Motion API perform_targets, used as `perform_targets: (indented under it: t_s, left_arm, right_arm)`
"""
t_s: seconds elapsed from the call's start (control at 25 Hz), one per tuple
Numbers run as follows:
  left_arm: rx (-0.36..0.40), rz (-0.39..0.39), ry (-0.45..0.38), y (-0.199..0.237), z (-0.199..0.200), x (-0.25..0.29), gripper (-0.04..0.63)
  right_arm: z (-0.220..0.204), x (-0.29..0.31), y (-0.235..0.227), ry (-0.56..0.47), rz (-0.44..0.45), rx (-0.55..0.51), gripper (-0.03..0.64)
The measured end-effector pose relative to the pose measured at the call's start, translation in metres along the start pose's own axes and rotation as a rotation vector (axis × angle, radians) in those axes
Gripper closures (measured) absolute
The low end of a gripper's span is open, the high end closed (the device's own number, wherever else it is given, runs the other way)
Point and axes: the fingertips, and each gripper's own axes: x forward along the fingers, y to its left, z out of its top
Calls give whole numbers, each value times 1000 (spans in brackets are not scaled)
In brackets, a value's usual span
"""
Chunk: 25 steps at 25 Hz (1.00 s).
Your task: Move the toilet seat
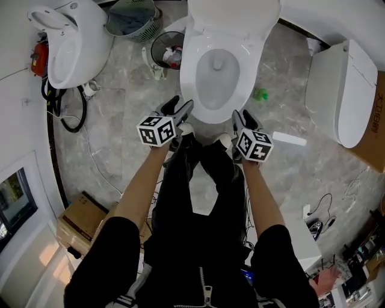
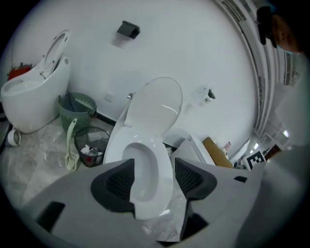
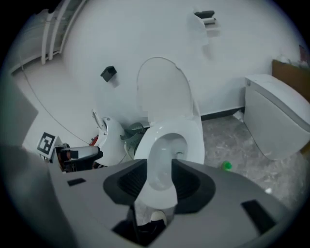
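The white toilet stands at the top middle of the head view, its seat [image 1: 191, 67] down on the bowl and its lid [image 1: 234, 13] raised against the wall. My left gripper [image 1: 179, 109] hovers open just off the front left of the rim. My right gripper [image 1: 242, 118] is open at the front right. In the left gripper view the seat [image 2: 114, 145] and lid [image 2: 155, 109] lie beyond the left gripper [image 2: 154, 164], whose pads touch nothing. The right gripper view shows the seat [image 3: 194, 136] and lid [image 3: 162, 92] past the narrower gap of the right gripper [image 3: 160, 167].
A second white toilet [image 1: 72, 42] stands at the left, with a green basket [image 1: 135, 18] and a black mesh bin [image 1: 168, 48] beside it. Another white toilet unit [image 1: 343, 90] lies at the right. A small green object [image 1: 260, 94] and cables [image 1: 72, 114] are on the marble floor.
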Motion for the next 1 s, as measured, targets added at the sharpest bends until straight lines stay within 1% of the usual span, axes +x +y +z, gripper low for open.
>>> perform_targets:
  t_s: [0.12, 0.16, 0.28, 0.4, 0.48, 0.52, 0.56, 0.64, 0.72, 0.76, 0.8, 0.88, 0.92, 0.96, 1.0]
  left_arm:
    - [-104, 11, 28, 39, -33, 24, 304]
    - [-128, 13, 36, 50, -42, 32, 296]
    - [-180, 15, 56, 80, -66, 55, 284]
    - [-225, 27, 84, 104, -95, 74, 285]
    - [-247, 33, 111, 116, -111, 84, 281]
    - [-260, 29, 124, 120, -116, 89, 269]
    - [-276, 23, 136, 123, -122, 94, 262]
    - [-318, -4, 162, 123, -132, 100, 256]
    - [-343, -22, 182, 120, -137, 103, 277]
    - [-337, -18, 189, 118, -137, 103, 293]
    - [-323, -11, 194, 116, -137, 102, 293]
    - [-303, 7, 203, 111, -136, 99, 275]
    - [-303, 17, 203, 109, -134, 97, 272]
    - [-308, 29, 200, 109, -131, 94, 277]
    - [-314, 39, 197, 108, -128, 90, 300]
  right_arm:
    - [-26, 30, -21, 12, -31, 92, 463]
    - [-34, 40, -30, 10, -47, 134, 446]
    - [-62, 67, -54, 3, -75, 270, 425]
    - [-90, 90, -72, 9, -71, 367, 400]
    - [-110, 105, -82, 21, -61, 464, 362]
    - [-118, 112, -87, 24, -54, 522, 337]
    - [-125, 119, -91, 25, -45, 579, 327]
    - [-139, 128, -92, 39, -12, 660, 304]
    - [-148, 133, -83, 77, 36, 677, 304]
    - [-148, 135, -77, 95, 55, 669, 327]
    - [-147, 135, -72, 108, 65, 658, 316]
    - [-144, 132, -66, 131, 63, 659, 285]
    - [-142, 129, -65, 145, 60, 673, 284]
    - [-139, 126, -64, 157, 57, 692, 296]
    - [-136, 123, -63, 165, 58, 709, 321]
